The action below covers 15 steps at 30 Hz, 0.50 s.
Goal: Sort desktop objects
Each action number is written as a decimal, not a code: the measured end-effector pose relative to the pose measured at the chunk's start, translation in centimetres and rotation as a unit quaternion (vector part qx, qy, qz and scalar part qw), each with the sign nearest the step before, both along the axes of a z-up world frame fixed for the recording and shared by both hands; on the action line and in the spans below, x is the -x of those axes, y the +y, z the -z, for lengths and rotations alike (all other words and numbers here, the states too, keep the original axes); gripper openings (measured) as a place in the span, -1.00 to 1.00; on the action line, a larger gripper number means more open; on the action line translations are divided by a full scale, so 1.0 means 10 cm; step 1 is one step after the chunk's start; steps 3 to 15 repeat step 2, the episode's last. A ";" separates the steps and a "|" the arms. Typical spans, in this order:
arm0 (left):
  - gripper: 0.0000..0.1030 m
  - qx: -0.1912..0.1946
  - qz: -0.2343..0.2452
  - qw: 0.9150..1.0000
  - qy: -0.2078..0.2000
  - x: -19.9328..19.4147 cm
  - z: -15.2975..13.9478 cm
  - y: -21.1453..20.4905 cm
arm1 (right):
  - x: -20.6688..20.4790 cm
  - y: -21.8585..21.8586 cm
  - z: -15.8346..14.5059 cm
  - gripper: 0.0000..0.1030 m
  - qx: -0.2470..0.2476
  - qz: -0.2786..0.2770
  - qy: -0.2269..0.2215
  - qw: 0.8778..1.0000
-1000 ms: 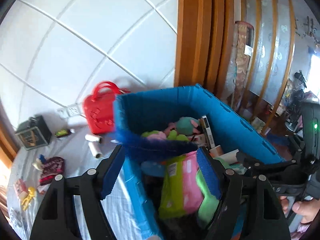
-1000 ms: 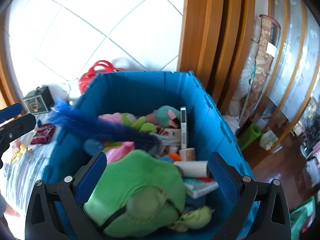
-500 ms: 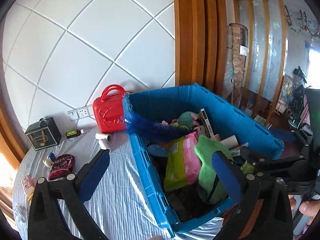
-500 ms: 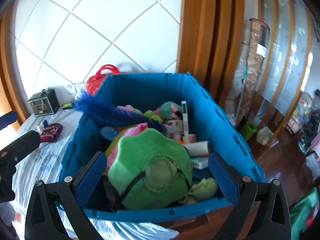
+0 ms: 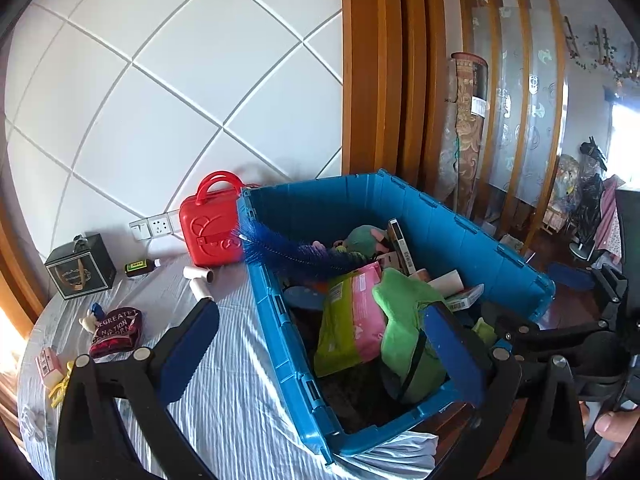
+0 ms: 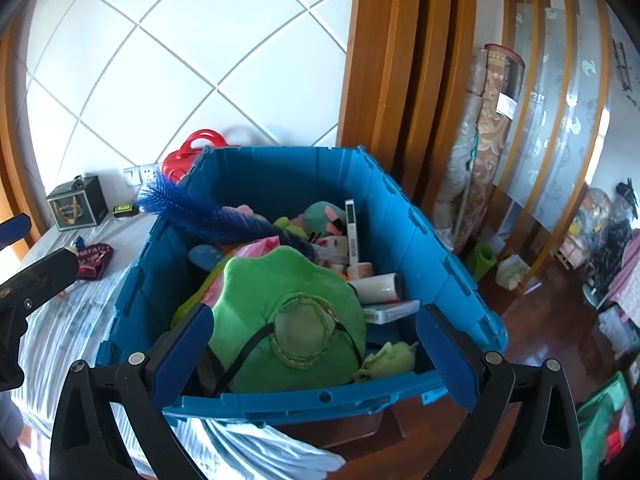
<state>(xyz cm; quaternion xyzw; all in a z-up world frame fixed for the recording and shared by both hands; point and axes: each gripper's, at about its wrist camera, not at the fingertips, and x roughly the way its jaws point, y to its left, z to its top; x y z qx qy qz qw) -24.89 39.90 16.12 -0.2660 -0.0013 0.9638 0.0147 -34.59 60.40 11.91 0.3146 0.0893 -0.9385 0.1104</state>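
Blue feather [image 5: 296, 254] — lying slantwise, tip overhanging blue bin [image 5: 280, 320] rim.

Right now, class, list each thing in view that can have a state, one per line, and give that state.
Blue bin: lidless, piled with items.
Blue brush: lying across the bin's rim, tip sticking out.
Green plush: lying on top of the pile.
Red case: upright, closed.
Black box: upright on the table.
Left gripper: open, empty.
Right gripper: open, empty.
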 end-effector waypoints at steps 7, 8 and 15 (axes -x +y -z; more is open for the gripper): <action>1.00 0.000 0.000 1.000 0.001 -0.01 0.00 0.01 | -0.01 0.00 -0.01 0.99 -0.001 0.001 0.002 1.000; 1.00 0.000 0.000 1.000 0.001 -0.01 0.00 0.01 | -0.01 0.00 -0.01 0.99 -0.001 0.001 0.002 1.000; 1.00 0.000 0.000 1.000 0.001 -0.01 0.00 0.01 | -0.01 0.00 -0.01 0.99 -0.001 0.001 0.002 1.000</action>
